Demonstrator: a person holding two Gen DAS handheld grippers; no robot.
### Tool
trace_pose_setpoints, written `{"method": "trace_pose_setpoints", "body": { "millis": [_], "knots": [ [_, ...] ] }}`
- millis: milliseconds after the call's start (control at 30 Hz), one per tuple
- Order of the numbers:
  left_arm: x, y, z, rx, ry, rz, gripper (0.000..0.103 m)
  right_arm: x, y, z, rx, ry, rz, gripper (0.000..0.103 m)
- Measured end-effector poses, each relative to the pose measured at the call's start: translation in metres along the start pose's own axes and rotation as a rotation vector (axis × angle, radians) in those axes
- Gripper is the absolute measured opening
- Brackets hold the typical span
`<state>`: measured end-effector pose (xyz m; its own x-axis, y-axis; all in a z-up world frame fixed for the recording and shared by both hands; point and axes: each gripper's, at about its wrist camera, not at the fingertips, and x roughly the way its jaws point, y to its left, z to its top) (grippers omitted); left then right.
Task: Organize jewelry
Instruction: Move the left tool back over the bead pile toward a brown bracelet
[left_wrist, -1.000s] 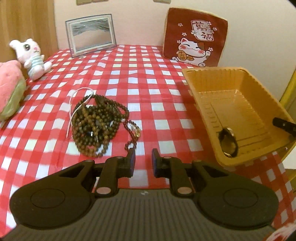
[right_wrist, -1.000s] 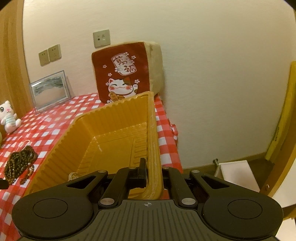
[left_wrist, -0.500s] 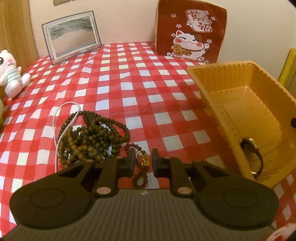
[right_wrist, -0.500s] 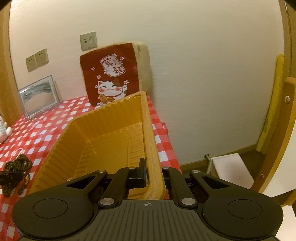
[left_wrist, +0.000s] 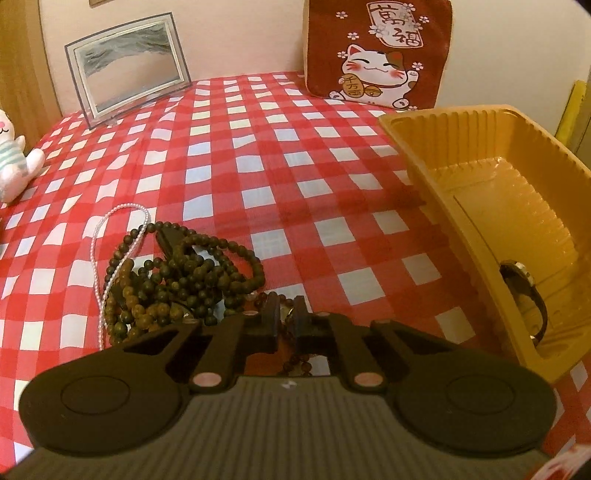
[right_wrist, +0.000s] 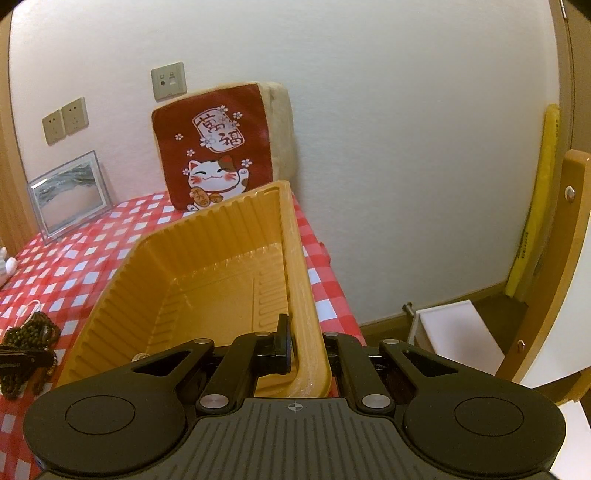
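The beads (left_wrist: 177, 280) lie in a heap; my left gripper (left_wrist: 286, 317) has just pinched the reddish strand (left_wrist: 295, 363) (near side). My right gripper (right_wrist: 299, 339) clamps the yellow tray (right_wrist: 207, 236) wall.

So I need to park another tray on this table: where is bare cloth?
Bare cloth runs from the picture frame and cat cushion down between the bead pile and the yellow tray. It is crowded at the near edge, where the left gripper closes on beads.
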<state>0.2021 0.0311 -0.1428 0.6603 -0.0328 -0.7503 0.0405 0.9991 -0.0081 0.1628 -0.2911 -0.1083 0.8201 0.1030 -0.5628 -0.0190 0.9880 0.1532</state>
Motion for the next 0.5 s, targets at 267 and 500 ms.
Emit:
{"method": "trace_pose_setpoints", "body": {
  "millis": [267,500],
  "knots": [
    [-0.004,-0.005,-0.003,0.014,-0.011,-0.008,0.000,0.001,0.000,-0.001,-0.004,0.008,0.000,0.005],
    [-0.025,-0.010,-0.005,0.027,-0.047,-0.017,0.000,0.000,0.000,-0.002,-0.009,0.011,0.010,0.005]
  ]
}}
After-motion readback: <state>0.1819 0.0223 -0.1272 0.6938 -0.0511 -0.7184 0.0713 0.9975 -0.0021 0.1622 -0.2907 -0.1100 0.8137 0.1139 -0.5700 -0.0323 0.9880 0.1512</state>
